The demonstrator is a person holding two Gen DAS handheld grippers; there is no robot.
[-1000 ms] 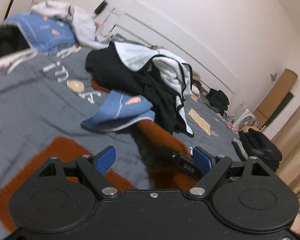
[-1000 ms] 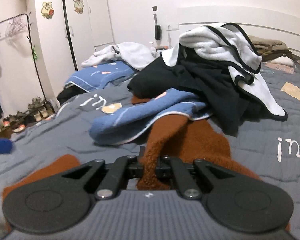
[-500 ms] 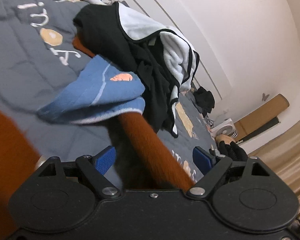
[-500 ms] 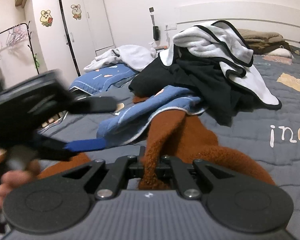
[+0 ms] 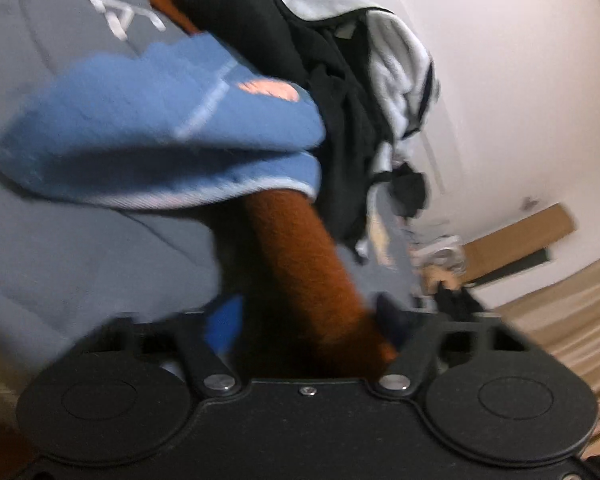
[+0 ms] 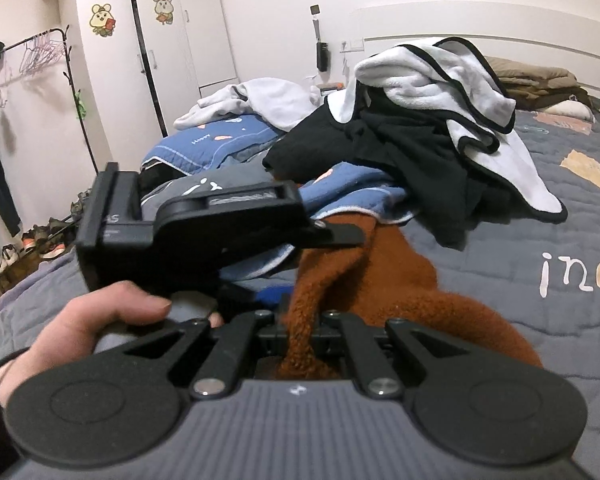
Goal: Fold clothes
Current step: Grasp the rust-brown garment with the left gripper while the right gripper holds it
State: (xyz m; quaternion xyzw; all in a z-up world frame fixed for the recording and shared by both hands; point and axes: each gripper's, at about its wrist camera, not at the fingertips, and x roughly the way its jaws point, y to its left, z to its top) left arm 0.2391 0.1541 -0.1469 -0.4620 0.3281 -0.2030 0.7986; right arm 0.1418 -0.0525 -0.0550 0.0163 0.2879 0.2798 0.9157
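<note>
Rust-brown garment (image 5: 300, 264) sits between left claw (image 5: 308, 320) fingers, apparently pinched.

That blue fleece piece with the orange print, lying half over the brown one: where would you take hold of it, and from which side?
Probably by the white-trimmed hem of the blue fleece garment, coming in from the near left. That edge hangs free over the brown garment, while its far side is buried under the black garment. Both hand-held grippers are busy with the brown one right now.
</note>
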